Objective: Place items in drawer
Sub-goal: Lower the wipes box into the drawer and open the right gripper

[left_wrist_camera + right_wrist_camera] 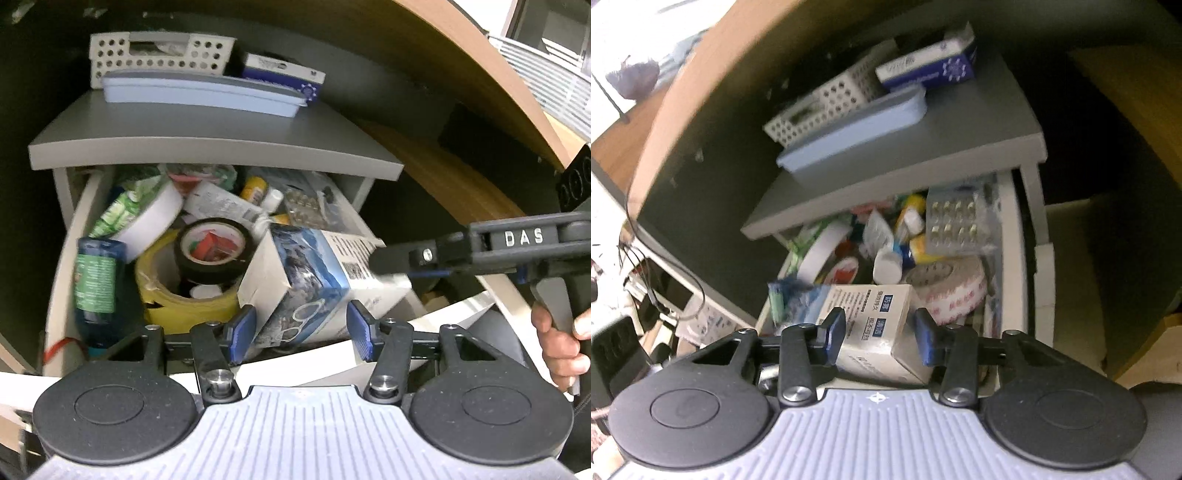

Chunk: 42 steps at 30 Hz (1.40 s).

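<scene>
Cardboard box (306, 273), likely light, stiff but crushable, best pinched across its narrow faces, lies tilted atop tape rolls (207, 258) in the crammed drawer (62, 258), bottle (96, 288) at 9 o'clock; right gripper (880, 336) and left gripper (300, 333) both open, straddling it, no firm grip evident.

Yellow tape roll (184, 295); black tape roll (214, 247) (red inside); blue-white box (314, 273)

An office: a grey drawer pedestal (207, 147) under a wooden desk (480, 74), window blinds (546, 70) beyond.
</scene>
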Tool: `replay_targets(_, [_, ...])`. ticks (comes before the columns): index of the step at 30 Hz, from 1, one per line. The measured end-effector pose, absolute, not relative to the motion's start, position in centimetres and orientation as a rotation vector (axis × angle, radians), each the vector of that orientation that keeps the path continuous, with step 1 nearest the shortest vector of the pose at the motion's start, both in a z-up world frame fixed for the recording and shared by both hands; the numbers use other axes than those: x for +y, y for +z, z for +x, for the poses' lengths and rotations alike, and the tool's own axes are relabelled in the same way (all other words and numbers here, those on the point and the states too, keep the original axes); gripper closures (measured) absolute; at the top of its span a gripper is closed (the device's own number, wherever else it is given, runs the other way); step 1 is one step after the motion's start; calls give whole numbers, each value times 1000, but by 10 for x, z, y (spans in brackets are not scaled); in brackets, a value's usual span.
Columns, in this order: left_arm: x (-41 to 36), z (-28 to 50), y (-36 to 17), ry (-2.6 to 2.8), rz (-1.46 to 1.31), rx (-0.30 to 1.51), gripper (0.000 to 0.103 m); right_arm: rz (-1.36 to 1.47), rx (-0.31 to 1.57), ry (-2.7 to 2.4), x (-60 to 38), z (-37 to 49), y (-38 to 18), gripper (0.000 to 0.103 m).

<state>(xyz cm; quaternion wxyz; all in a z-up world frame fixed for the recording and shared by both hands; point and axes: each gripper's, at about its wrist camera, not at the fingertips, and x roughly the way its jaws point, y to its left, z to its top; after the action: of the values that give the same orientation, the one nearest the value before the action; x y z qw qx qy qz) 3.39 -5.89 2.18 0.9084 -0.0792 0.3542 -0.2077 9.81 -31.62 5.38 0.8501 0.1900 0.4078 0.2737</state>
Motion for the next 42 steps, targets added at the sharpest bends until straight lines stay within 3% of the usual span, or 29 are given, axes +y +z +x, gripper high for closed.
replay_targets(10, [-85,44,23,-467,-199,764,47,391,876,545,-335,108,58,56])
replay_targets(26, [-53,39,25,-386,-193,764,51,313,869,577,-315,97,55,49])
replay_targets(28, [-53,40,25,-388,-196,765,56,294,877,578,-315,95,53,52])
replay_targets(30, [-55,42,23,-390,-195,766,64,276,899,577,-312,96,48,70])
replay_targets(32, [-55,45,22,-386,-199,772,76,260,902,567,-308,96,45,77])
replay_targets(42, [-55,55,15,-381,-213,782,78,235,893,545,-306,104,35,76])
